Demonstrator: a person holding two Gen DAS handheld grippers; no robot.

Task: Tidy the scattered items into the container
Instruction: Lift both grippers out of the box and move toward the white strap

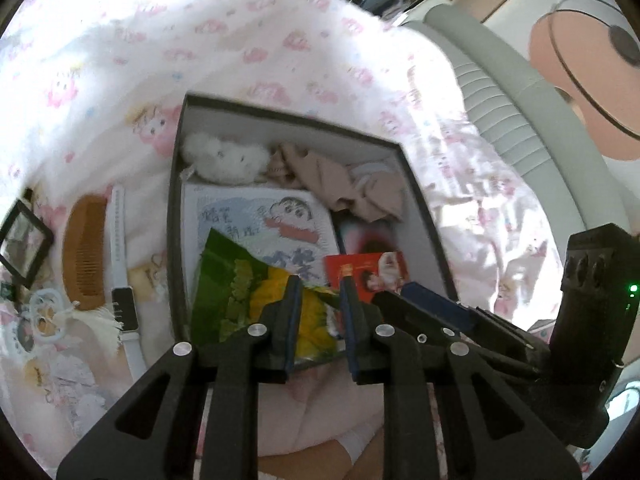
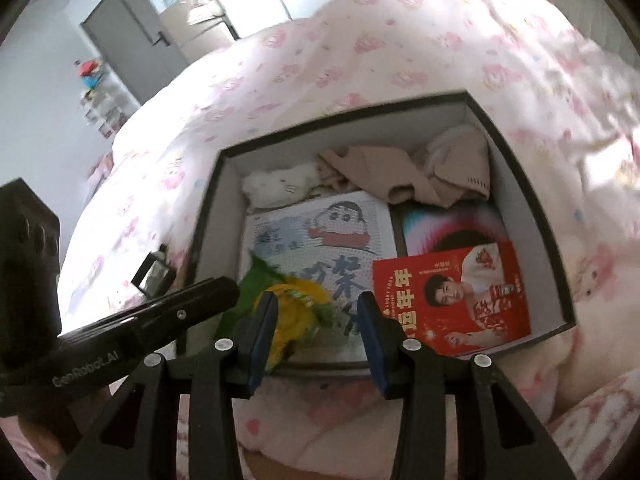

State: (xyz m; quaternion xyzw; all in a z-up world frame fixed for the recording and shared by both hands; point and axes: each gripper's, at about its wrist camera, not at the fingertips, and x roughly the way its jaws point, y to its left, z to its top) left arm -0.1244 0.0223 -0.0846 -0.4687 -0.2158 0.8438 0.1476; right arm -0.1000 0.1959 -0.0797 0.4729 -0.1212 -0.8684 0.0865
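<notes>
Left gripper hovers over the near edge of the dark box, jaws a narrow gap apart, nothing between the pads. The green-yellow snack packet lies in the box just under and left of the left jaw, the red card just beyond the right jaw. Ahead of the jaws in the box: cartoon-print pad, white plush, beige cloth. Outside the box, well left of the jaws on the pink bedspread: wooden comb, white watch, small black-framed mirror. Right gripper also hangs at the box's near edge, jaws apart and empty, packet beneath its left jaw, red card right of its right jaw.
</notes>
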